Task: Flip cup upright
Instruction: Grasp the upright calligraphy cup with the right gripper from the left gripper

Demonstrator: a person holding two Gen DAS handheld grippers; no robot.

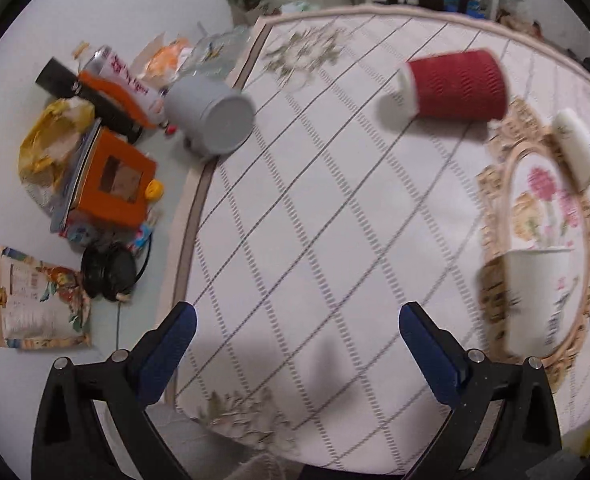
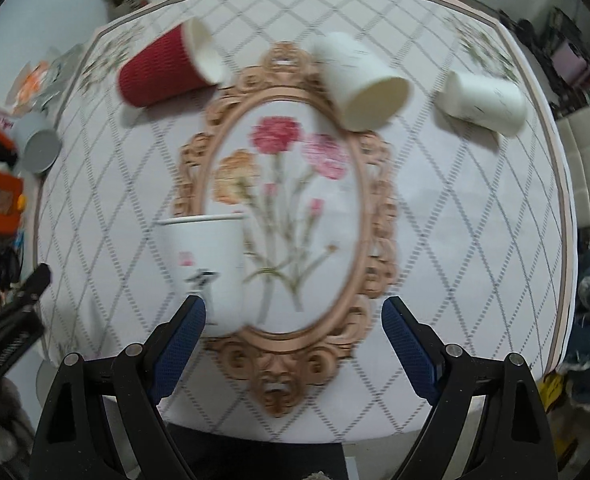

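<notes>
A red ribbed paper cup lies on its side at the far left of the table. Two white paper cups lie on their sides at the far side, one near the middle and one at the right. Another white cup stands upright near the front. My left gripper is open and empty above the table's left part. My right gripper is open and empty, with the upright cup just beyond its left finger.
The table wears a white cloth with a grey diamond grid and a floral oval. On the floor to the left lie a grey bin, an orange box, bags and clutter. A white chair stands to the right.
</notes>
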